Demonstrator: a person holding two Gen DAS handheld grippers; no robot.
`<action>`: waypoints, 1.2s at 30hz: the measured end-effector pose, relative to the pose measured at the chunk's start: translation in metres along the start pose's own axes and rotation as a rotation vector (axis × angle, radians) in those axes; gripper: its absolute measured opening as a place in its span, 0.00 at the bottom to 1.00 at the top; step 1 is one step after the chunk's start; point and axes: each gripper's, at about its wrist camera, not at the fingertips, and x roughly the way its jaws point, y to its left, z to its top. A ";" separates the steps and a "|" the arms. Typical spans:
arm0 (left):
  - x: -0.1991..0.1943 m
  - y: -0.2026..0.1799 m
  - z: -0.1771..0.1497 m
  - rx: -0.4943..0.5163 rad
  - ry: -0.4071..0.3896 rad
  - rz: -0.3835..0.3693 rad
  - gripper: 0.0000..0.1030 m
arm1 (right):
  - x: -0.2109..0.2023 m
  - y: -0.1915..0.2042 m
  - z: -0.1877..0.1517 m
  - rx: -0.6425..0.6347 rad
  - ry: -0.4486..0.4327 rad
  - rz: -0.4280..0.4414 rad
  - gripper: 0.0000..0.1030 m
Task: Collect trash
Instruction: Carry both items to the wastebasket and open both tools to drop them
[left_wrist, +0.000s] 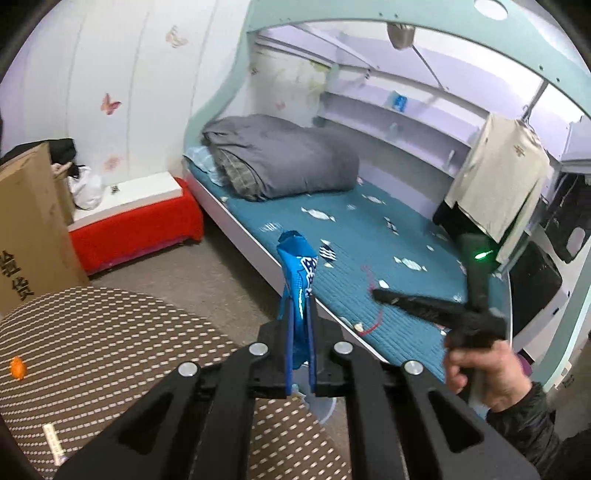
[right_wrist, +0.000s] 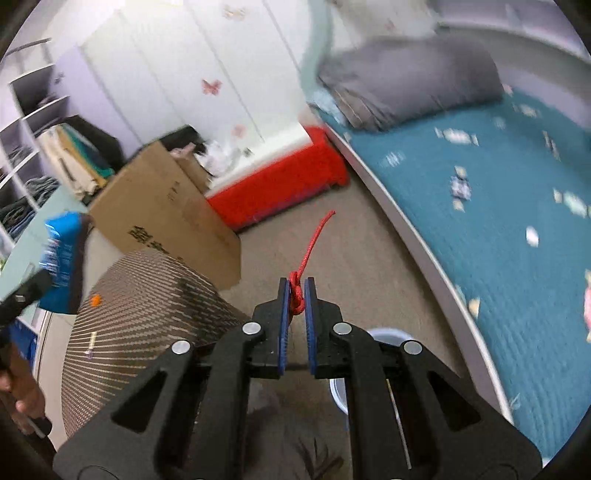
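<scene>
We see open carpet (right_wrist: 369, 236) ahead; the patterned table (right_wrist: 147, 306) crowds near left, the bed (right_wrist: 498, 229) right, a cardboard box (right_wrist: 166, 206) far left.

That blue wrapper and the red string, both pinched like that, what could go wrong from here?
The blue wrapper sticks far above the left gripper, held only by its lower end, so it might slip out. The red string is pinched at its knot by the right gripper; its loose tail could snag. The bin is partly hidden below, so a drop might miss.
</scene>
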 end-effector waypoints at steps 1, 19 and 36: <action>0.009 -0.004 0.000 0.002 0.013 -0.006 0.05 | 0.009 -0.009 -0.003 0.019 0.024 -0.008 0.08; 0.152 -0.050 -0.018 0.054 0.277 -0.065 0.05 | 0.065 -0.121 -0.045 0.306 0.149 -0.065 0.75; 0.197 -0.044 -0.034 0.065 0.394 0.053 0.94 | 0.026 -0.122 -0.029 0.289 0.064 -0.076 0.89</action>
